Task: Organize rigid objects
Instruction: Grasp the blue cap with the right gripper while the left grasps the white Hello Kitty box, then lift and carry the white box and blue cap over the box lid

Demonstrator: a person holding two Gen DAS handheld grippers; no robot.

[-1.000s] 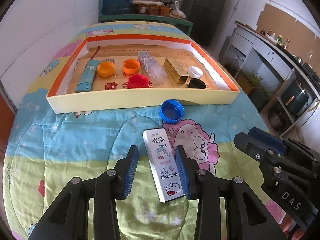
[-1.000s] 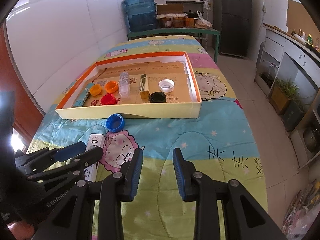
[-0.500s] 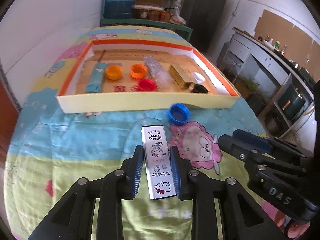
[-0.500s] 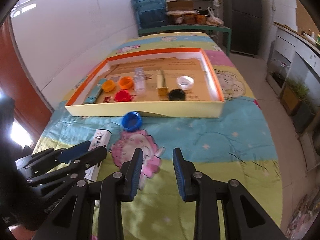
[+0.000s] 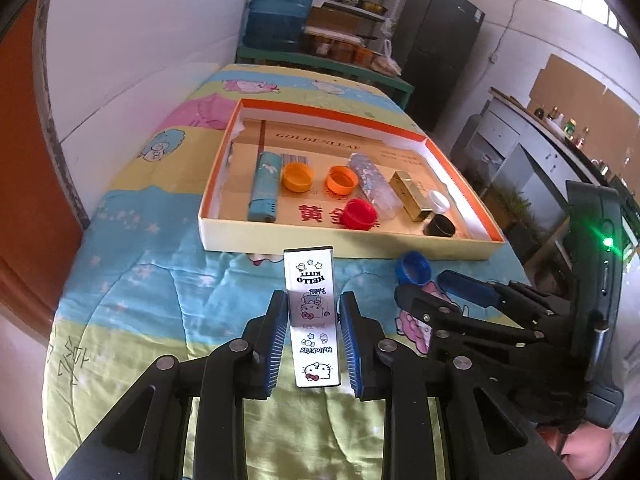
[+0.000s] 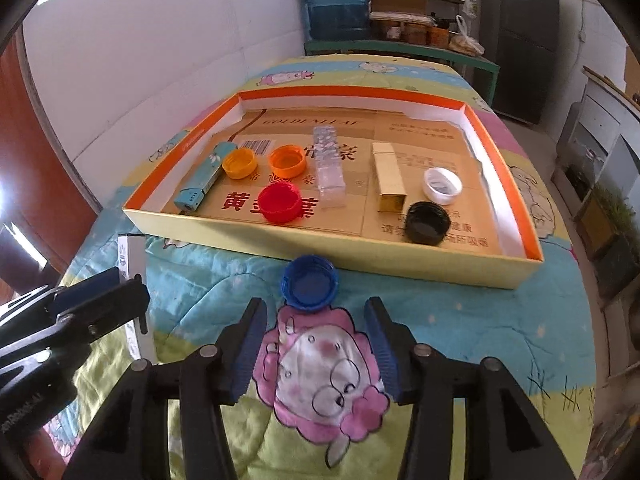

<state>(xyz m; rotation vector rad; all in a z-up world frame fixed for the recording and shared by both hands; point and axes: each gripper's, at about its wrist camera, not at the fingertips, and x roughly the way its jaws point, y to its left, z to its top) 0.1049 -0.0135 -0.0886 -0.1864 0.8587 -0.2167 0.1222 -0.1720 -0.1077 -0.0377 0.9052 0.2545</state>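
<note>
A white Hello Kitty box [image 5: 312, 312] is clamped lengthwise in my left gripper [image 5: 313, 300], both blue pads pressing its long sides; it points at the tray's front wall. The box's edge [image 6: 134, 256] also shows in the right wrist view. A blue bottle cap [image 6: 309, 282] lies open side up on the blanket, just before the tray. My right gripper [image 6: 315, 312] sits directly behind the cap. Its jaws are opening, with nothing between them. The yellow, orange-rimmed cardboard tray [image 6: 320, 248] holds several caps and small boxes.
Inside the tray lie a teal lighter [image 6: 200, 186], two orange caps [image 6: 286, 161], a red cap [image 6: 279, 202], a clear case [image 6: 330, 170], a gold box [image 6: 389, 178], a white cap [image 6: 442, 185] and a black cap [image 6: 427, 223]. The cartoon-print blanket [image 6: 460, 320] drops off at the right.
The left jaws closed on the white box, which now points toward the tray from closer in. The right gripper moved up behind the blue cap and its jaws spread wider.
</note>
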